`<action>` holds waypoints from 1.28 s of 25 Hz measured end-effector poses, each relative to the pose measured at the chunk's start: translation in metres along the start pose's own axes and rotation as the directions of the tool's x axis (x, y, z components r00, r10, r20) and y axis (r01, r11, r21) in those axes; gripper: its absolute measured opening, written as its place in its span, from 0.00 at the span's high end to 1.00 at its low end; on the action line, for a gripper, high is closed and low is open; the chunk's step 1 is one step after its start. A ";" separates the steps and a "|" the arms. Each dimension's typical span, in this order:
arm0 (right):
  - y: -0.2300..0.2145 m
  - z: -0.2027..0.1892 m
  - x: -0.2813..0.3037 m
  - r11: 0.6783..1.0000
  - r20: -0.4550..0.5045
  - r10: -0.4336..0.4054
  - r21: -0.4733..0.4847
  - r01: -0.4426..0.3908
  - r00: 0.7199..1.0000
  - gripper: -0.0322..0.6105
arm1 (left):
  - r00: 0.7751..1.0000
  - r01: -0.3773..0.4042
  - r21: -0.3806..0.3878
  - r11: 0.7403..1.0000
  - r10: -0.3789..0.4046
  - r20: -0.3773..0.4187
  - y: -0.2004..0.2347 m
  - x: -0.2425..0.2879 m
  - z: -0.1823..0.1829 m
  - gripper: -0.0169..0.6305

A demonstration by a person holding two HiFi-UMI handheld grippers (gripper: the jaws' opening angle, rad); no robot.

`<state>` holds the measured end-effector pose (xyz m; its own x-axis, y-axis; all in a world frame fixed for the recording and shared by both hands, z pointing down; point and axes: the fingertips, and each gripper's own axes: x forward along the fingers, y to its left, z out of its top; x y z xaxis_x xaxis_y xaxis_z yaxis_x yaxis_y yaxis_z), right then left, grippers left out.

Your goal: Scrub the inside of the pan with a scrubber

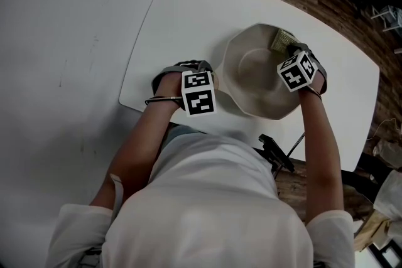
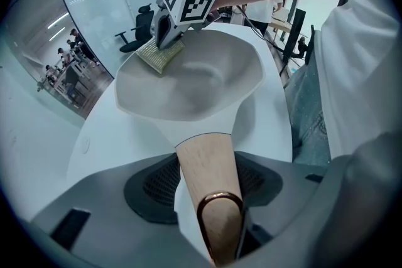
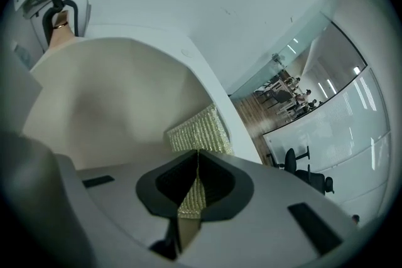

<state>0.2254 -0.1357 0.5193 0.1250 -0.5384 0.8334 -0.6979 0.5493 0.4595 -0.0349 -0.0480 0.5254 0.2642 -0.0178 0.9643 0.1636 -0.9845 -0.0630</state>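
Between the jaws of our right claw the scrubber is pinched flat. The jaws are drawn close together on its thin edge, and its gold-green pad sticks out ahead of them. That pad lies against the inner wall of the pan, high up and just below the rim, on the side farthest from us and to our right in the head view. Outward from there, the pale bowl of the pan opens back toward our body and to the left. The floor of the pan therefore lies below the scrubber and nearer to us.

Our left claw is clamped on the wooden handle, with a pad pressing each side of it. The handle runs straight away from that claw into the pan, so the pan's long axis points from our left hand toward our right. The pan sits flat on the white table.

We judge that the scrubbing is under way at the rim. The right hand is the one over the bowl, and it would need to draw the scrubber down the wall and along that axis toward the handle, while the left hand braces the pan against sliding.
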 end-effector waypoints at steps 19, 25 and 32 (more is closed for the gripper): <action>0.044 -0.059 -0.010 0.964 -0.318 0.230 -0.056 -0.261 0.920 0.91 | 1.000 -0.001 -0.034 0.999 0.001 -0.001 -0.001 0.002 -0.002 0.60; 0.063 -0.074 -0.017 0.921 -0.425 0.338 -0.034 -0.388 0.840 0.91 | 1.000 0.001 -0.038 0.999 -0.001 -0.003 -0.003 0.002 -0.002 0.60; 0.080 -0.092 -0.037 0.865 -0.534 0.451 0.063 -0.499 0.715 0.91 | 1.000 0.000 -0.032 0.999 -0.001 -0.008 -0.003 0.003 -0.001 0.61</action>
<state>0.2299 -0.0128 0.5531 0.1512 0.2041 0.9672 -0.7098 0.7034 -0.0375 -0.0358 -0.0450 0.5287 0.2562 -0.0186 0.9664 0.1329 -0.9896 -0.0543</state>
